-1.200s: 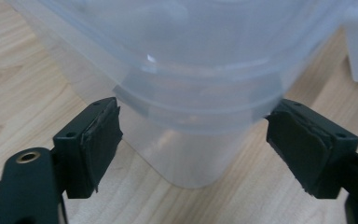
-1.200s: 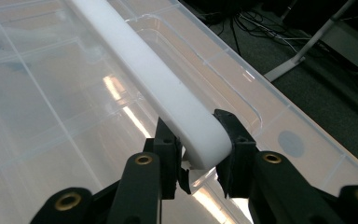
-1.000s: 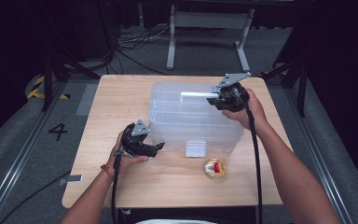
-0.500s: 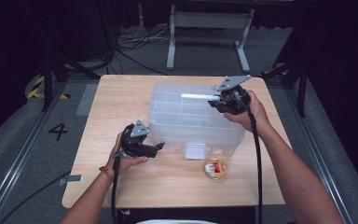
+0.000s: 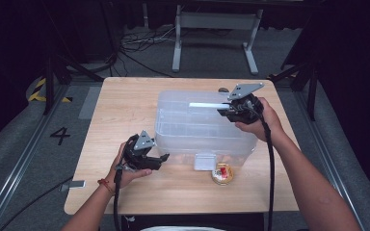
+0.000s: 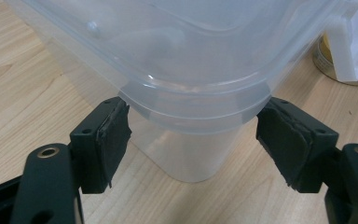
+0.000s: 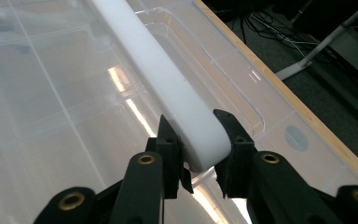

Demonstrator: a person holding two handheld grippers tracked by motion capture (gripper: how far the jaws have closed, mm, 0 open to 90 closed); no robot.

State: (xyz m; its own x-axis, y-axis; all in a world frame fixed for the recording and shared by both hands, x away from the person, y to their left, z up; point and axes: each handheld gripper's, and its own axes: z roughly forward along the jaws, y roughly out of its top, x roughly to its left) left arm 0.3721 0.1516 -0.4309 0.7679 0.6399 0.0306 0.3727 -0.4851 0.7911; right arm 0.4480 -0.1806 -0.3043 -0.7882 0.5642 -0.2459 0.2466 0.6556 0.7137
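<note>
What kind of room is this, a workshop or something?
Probably a recording studio or lab: a lone light wooden table on grey carpet, black cables trailing over the floor, and yellow-black hazard tape beside a floor number.

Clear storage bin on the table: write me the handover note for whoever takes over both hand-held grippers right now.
Right hand-held gripper: shut on the end of the white handle on the lid of the clear storage bin.
Left hand-held gripper: open, its jaws have just been closing; they straddle the bin's near left corner under the lid rim, one pad at the rim, no grip.
Bin sits mid-table, lid on, white front latch at its near side. A small round tin stands by the latch.
Done: handle gripped.
Left: probably close the left gripper on the corner, then lift or move the bin.
</note>
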